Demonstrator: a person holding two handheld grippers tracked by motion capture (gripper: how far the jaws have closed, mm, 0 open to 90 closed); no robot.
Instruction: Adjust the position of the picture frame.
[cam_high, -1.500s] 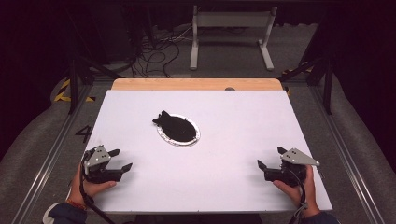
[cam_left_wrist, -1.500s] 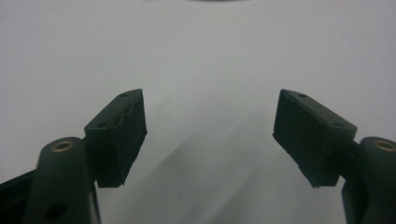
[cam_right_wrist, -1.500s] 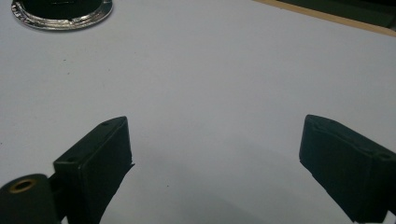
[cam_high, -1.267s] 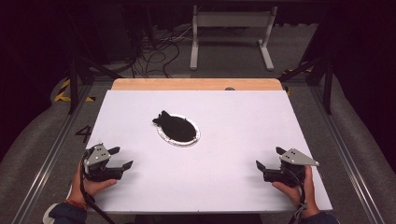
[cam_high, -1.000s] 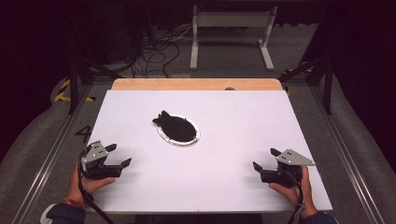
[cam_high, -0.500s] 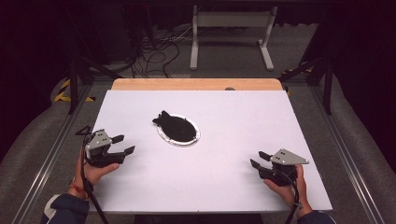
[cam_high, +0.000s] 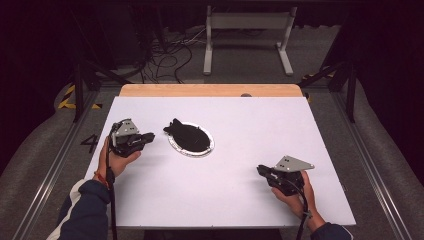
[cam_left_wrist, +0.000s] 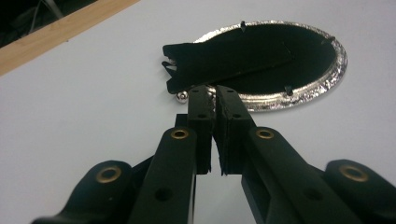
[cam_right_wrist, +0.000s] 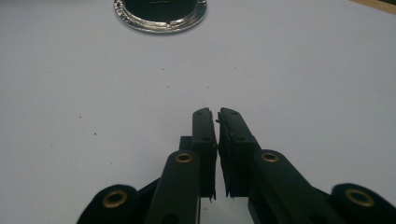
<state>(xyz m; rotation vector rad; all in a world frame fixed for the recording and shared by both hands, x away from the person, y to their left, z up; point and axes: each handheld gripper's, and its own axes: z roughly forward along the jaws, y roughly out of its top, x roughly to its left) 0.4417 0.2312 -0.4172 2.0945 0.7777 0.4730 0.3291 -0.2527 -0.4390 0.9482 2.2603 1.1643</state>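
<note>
An oval silver-rimmed frame (cam_high: 192, 142) lies face down on the white table (cam_high: 250, 125), and its black back flap (cam_high: 175, 127) sticks out to the upper left. My left gripper (cam_high: 149, 136) sits just left of it; its jaws have just been closing and are shut on nothing. In the left gripper view the shut tips (cam_left_wrist: 212, 91) point at the flap (cam_left_wrist: 224, 60) and rim (cam_left_wrist: 299, 91), with a small silver ball (cam_left_wrist: 182, 96) beside them. My right gripper (cam_high: 261, 170), near the front right, has also just closed, empty. Its tips (cam_right_wrist: 214, 114) face the distant frame (cam_right_wrist: 161, 14).
A wooden strip (cam_high: 210, 90) runs along the table's far edge. Behind it on the floor are cables (cam_high: 170, 50) and a grey metal stand (cam_high: 247, 30). Metal rails (cam_high: 50, 170) flank the table on both sides.
Both grippers' jaws have gone from open to shut with nothing in them. The left hand moved forward and right, close to the oval frame. The right hand slid a little left.
</note>
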